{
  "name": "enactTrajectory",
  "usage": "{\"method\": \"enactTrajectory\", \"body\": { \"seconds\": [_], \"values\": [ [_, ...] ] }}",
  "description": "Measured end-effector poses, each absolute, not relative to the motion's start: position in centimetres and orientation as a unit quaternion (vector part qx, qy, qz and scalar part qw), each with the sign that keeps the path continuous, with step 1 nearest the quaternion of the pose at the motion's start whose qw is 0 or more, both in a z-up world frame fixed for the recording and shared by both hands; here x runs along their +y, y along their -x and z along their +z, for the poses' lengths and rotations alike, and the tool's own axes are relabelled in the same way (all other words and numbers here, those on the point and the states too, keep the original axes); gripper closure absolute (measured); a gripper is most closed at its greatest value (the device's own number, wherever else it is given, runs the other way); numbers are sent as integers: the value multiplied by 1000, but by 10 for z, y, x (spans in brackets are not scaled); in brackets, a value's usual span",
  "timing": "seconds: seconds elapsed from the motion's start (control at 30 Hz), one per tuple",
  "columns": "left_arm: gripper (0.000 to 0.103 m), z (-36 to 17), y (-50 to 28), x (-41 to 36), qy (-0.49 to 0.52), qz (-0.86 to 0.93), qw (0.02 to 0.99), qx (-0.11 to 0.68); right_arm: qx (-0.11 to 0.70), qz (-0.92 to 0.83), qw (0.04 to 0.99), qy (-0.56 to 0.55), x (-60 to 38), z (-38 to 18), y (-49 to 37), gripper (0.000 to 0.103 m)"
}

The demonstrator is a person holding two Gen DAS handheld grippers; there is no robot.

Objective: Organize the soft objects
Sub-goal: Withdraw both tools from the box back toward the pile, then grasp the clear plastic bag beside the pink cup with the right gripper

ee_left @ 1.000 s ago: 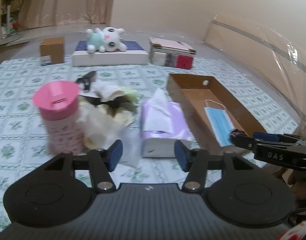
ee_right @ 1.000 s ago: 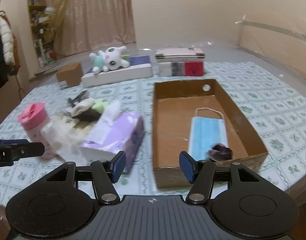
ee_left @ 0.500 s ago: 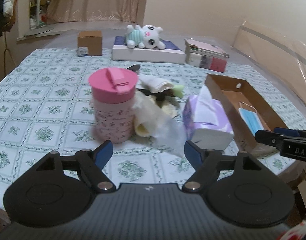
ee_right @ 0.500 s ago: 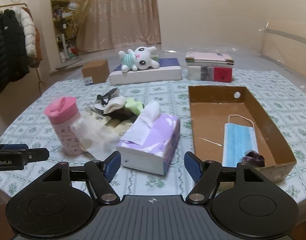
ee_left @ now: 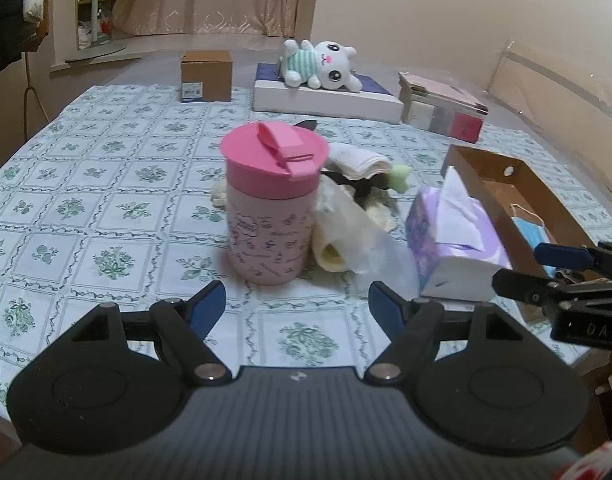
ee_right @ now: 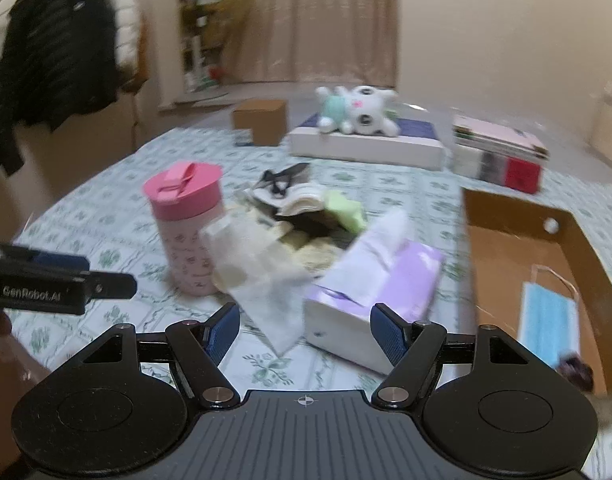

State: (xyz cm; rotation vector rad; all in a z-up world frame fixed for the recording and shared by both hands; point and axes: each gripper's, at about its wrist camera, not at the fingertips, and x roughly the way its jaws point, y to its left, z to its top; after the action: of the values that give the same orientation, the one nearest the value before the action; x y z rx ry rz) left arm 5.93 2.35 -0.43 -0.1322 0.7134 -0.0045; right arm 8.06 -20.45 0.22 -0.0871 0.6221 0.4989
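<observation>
Left wrist view: left gripper (ee_left: 298, 300) is held wide open, nothing between the blue pads, hovering just short of the pink tumbler (ee_left: 273, 208). The tumbler stands upright on the patterned tablecloth (ee_left: 86, 184). The pile of soft cloths (ee_left: 357, 200) is seen touching the tumbler's right side. The purple tissue box (ee_left: 453, 240) lies right of the pile, and the cardboard tray (ee_left: 501, 184) right of that, with a blue face mask (ee_left: 531, 228) inside. A plush toy (ee_left: 321, 65) is lying on a flat white box (ee_left: 325, 98) well behind the tumbler. The right gripper (ee_left: 545, 268) enters at the tray's near end; its jaw gap cannot be told here.

Right wrist view (blurred): right gripper (ee_right: 306, 328) is spread wide, empty, near the tissue box (ee_right: 381, 284). The cloth pile (ee_right: 282, 236) is seen between tumbler (ee_right: 186, 224) and tissue box. The face mask (ee_right: 549, 320) lies in the tray (ee_right: 565, 228), right of the tissue box.
</observation>
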Motion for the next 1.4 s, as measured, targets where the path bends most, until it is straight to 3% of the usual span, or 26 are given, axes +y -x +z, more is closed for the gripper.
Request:
{"method": "enactTrajectory", "body": {
  "seconds": [0.8, 0.87, 1.07, 1.17, 1.4],
  "values": [
    [27, -52, -106, 61, 72, 5, 925, 373, 313, 355, 822, 316, -95, -77, -167, 33],
    [27, -55, -108, 61, 74, 5, 923, 377, 319, 356, 818, 320, -93, -81, -172, 54],
    [27, -59, -108, 59, 76, 1, 922, 380, 323, 344, 829, 301, -101, -76, -171, 91],
    [27, -57, -107, 52, 72, -5, 923, 377, 315, 337, 848, 263, -114, -62, -163, 97],
    [27, -50, -109, 19, 52, -34, 930, 362, 296, 295, 900, 119, -158, -17, -156, 100]
  ]
}}
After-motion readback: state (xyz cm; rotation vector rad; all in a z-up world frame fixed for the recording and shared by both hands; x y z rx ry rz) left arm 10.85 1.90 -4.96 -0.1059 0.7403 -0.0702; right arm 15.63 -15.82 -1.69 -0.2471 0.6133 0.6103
